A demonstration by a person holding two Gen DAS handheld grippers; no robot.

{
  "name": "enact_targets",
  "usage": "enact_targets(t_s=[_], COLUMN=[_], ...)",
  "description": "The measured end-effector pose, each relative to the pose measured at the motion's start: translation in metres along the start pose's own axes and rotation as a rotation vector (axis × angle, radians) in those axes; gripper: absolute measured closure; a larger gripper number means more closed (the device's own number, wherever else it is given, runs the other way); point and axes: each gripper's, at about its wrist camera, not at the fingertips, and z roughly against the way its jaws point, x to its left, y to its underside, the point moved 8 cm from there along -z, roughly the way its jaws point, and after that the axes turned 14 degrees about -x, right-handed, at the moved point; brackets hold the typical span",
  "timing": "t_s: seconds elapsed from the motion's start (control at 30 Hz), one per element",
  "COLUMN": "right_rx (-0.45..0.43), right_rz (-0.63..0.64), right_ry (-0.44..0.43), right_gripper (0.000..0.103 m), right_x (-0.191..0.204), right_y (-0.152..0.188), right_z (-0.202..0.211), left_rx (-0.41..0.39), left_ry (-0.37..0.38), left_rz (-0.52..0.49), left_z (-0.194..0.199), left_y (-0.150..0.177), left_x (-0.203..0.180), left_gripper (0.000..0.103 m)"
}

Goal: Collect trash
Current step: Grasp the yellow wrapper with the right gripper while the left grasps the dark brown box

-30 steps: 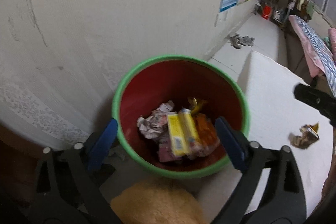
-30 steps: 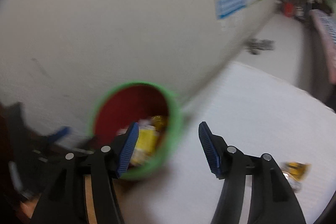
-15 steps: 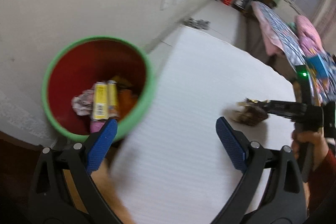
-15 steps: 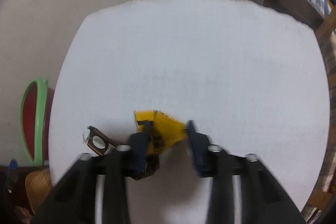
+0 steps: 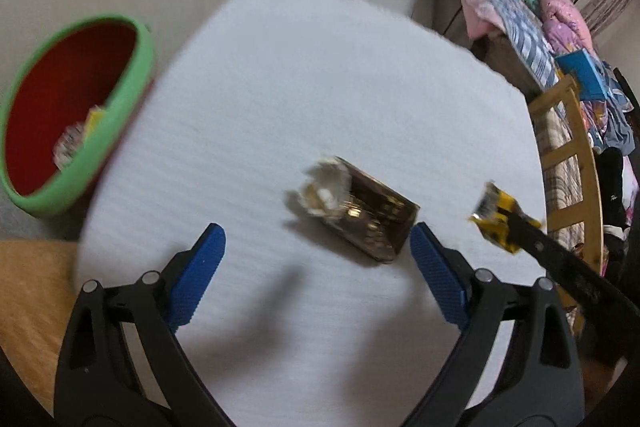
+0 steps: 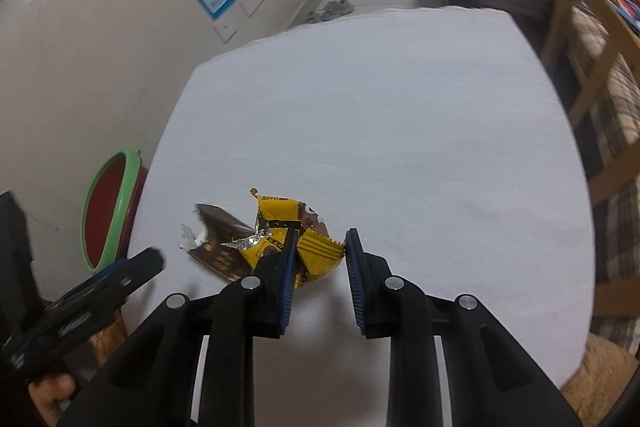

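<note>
Left claw [image 5: 316, 259] hangs wide open low in the frame, over the white foam-covered surface [image 5: 320, 87]. Just past its tips lies the torn brown foil wrapper [image 5: 360, 211], closer to the right-hand blue finger [image 5: 436, 275]. Its long side slants from upper left to lower right, so the claw probably needs a small turn to close across it. Right claw [image 6: 320, 267] looks partly closed, with the crinkled yellow snack wrapper [image 6: 316, 247] at its tips; I cannot tell if it pinches it. At the left edge sits the red bucket with a green rim [image 5: 60, 107], with trash inside.
</note>
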Motion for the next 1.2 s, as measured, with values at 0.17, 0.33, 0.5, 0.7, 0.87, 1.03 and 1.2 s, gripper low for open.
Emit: enact_targets(t_s=[0.17,0.33,0.5,0.7,0.87,1.03,1.2], right_rx=[-0.014,-0.026,-0.021,-0.041,-0.053,-0.049,-0.062], right_rz=[-0.056,-0.061,-0.085,-0.093,-0.111,-0.116,-0.125], right_ry=[0.014,0.019,0.02,0.02,0.011,-0.003,-0.013], right_gripper=[0.079,0.078,0.078,0.078,0.077,0.077,0.076], right_x=[-0.022,-0.033,-0.04,-0.041,-0.042,-0.04,-0.044], right_y=[0.002,0.007,0.011,0.005,0.004,0.006,0.005], right_z=[0.007,0.022,0.026,0.031,0.033,0.032,0.036], left_rx=[0.008,-0.024,0.056,0.046,0.056,0.075,0.083], left_ry=[-0.035,-0.098,-0.1,-0.037,-0.04,-0.028,-0.002], left_rz=[0.146,0.199,0.203,0.058,-0.028,-0.042,-0.029], left_z=[-0.022,-0.037,-0.047,-0.034,-0.024,-0.024,-0.021], left_y=[0.002,-0.006,0.012,0.021,0.019,0.023,0.027], left_x=[-0.012,-0.023,-0.025,-0.033,-0.029,-0.028,-0.032], left_gripper=[0.013,0.013,0.04,0.055,0.087,0.086,0.052])
